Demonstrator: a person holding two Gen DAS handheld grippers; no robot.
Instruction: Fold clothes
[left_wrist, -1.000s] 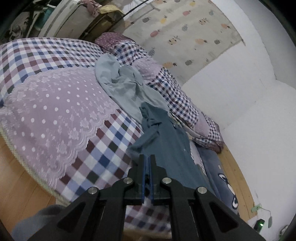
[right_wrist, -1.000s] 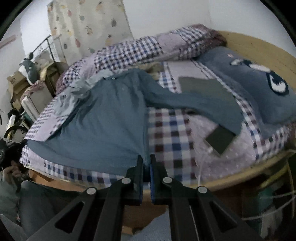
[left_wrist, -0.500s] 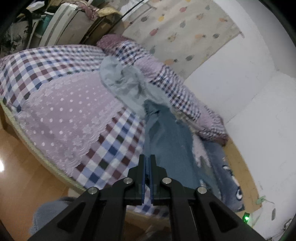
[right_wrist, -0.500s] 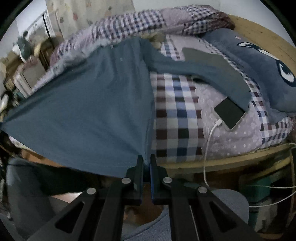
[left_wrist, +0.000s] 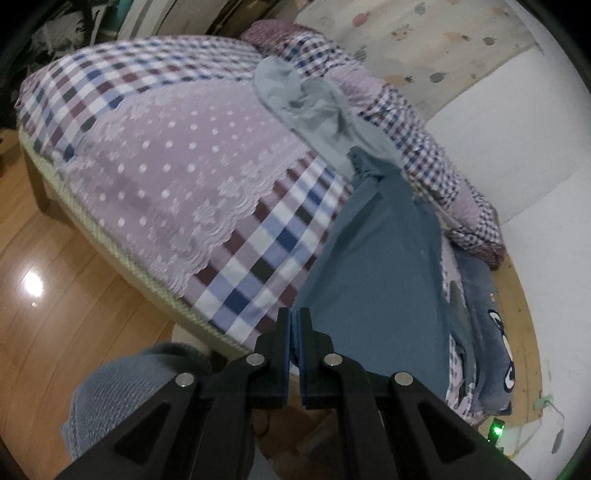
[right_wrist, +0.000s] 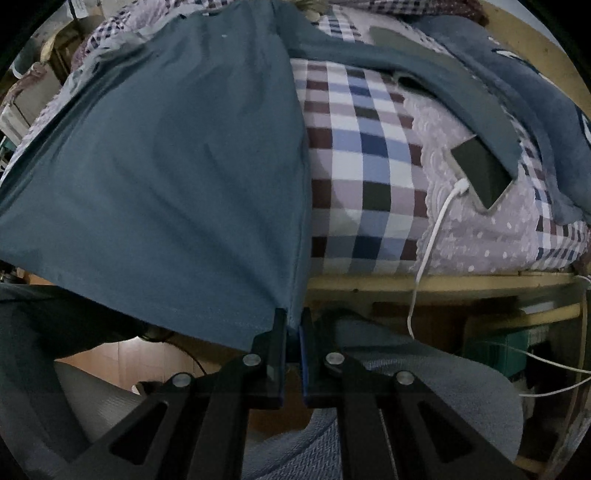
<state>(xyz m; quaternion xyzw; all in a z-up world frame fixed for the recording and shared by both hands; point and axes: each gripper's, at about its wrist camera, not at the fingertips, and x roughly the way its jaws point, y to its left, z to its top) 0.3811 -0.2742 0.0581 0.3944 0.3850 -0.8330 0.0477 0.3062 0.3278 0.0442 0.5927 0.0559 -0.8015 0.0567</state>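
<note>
A teal long-sleeved shirt (right_wrist: 177, 158) is stretched taut from the bed toward me, past the mattress edge. My right gripper (right_wrist: 293, 319) is shut on its bottom hem corner. The left gripper (left_wrist: 294, 319) is shut on the other hem corner of the teal shirt (left_wrist: 384, 266), which runs up the bed from there. One sleeve (right_wrist: 443, 77) trails to the right across the checked bedspread (right_wrist: 354, 155). A pale grey-blue garment (left_wrist: 314, 107) lies crumpled beyond the shirt's collar.
A phone (right_wrist: 480, 177) with a white charging cable (right_wrist: 428, 254) lies on the bedspread, partly under the sleeve. A blue plush blanket (right_wrist: 535, 92) lies at the right. The wooden bed frame (right_wrist: 424, 284) and wooden floor (left_wrist: 74, 266) are below. A person's grey-clad legs (right_wrist: 406, 391) are near the grippers.
Both grippers have sunk and tipped downward, pulling the shirt's hem off the mattress edge. The shirt body went from lying slack to being stretched tight. The sleeve has slid partly over the phone.
</note>
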